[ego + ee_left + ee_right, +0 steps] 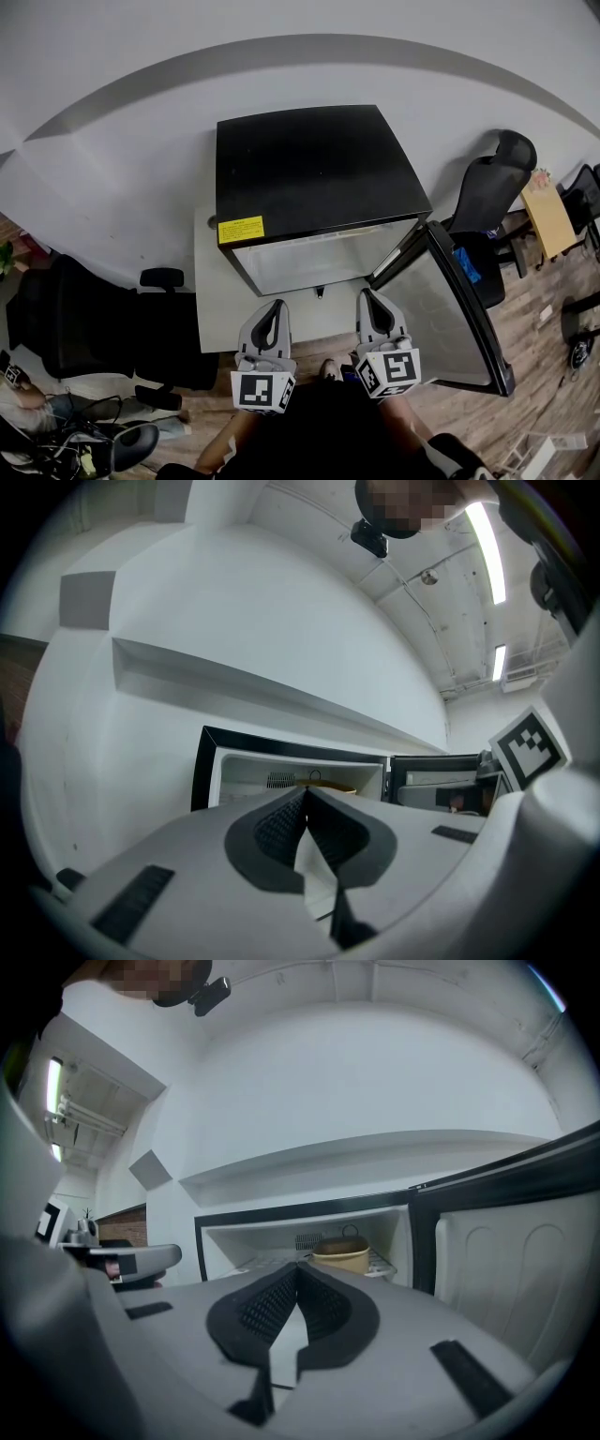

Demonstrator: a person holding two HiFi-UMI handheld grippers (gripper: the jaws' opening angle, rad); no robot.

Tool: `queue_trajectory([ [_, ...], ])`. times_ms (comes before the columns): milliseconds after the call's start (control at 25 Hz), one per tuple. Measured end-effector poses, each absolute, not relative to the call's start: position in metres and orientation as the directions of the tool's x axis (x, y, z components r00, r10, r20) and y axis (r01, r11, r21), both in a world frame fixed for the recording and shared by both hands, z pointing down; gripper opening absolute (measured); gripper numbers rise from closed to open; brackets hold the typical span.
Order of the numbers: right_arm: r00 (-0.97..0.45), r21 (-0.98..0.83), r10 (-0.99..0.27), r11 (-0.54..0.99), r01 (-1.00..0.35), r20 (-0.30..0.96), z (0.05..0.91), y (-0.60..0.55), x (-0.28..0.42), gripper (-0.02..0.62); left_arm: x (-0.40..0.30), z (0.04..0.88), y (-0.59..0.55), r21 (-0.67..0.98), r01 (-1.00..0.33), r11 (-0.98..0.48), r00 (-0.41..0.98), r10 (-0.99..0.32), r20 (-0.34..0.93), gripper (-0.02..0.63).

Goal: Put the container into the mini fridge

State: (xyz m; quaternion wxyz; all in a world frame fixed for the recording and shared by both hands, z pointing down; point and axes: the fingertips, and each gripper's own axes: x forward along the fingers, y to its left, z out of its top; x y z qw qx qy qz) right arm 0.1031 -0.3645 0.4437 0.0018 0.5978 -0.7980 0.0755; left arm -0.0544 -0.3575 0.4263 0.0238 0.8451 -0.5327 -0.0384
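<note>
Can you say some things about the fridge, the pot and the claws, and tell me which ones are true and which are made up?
1. The black mini fridge has its door swung open. True.
2. The round tan container with a brown lid stands on the floor. False: it sits on a shelf inside the fridge.
3. The right claw is shut with nothing in it. True.
4. The left claw holds the container. False: it is shut and empty.
5. A yellow sticker sits at a front corner of the fridge's top. True.
</note>
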Motion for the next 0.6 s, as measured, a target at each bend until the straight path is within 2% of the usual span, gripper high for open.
queue_trajectory([
  [600, -0.291, -0.116, -0.953, 0.280, -0.953, 0.088, 0.4404, -0.3621, 0.1007, 0.015, -0.0525, 0.4232, -0.3542, 0.083, -0.897, -0.434, 0.432, -0.901, -0.042, 0.009],
])
